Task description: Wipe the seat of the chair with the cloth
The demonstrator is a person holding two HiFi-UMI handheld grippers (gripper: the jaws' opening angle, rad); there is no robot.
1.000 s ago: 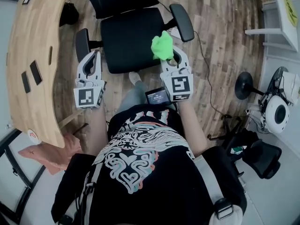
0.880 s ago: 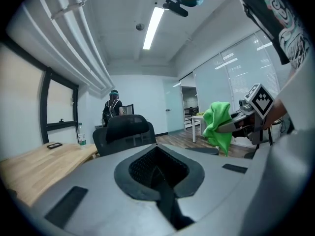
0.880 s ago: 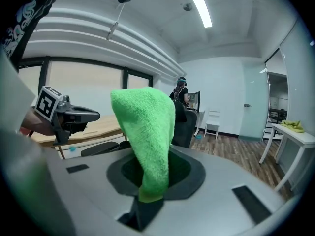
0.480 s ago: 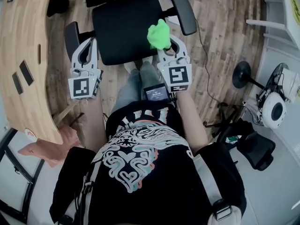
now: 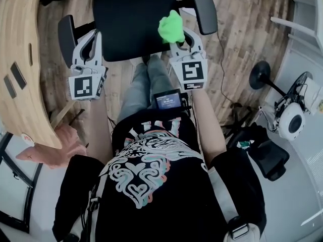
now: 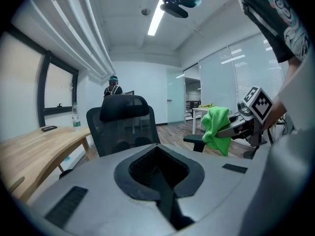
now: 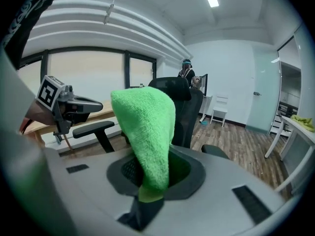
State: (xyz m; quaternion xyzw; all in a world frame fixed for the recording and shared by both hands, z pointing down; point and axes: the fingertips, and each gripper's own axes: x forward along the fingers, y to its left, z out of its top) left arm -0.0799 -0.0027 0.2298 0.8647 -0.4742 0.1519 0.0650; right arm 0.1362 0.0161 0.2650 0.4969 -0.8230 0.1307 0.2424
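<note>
Advancing toward the seat (image 5: pixel 126 19), the right gripper (image 5: pixel 178 37) is clamping the cloth (image 5: pixel 170 28), left gripper (image 5: pixel 88 36) jaws together; the bunched cloth may slip out under wiping drag

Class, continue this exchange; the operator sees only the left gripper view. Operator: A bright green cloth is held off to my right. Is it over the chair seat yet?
Observer: In the head view, the bright green cloth is above the front right edge of the black chair seat, beside the black armrest.
Operator: Is it gripped?
Observer: The right gripper view shows the right gripper shut on it.
Operator: Where is my gripper?
Observer: The left gripper is by the seat's front left corner.
</note>
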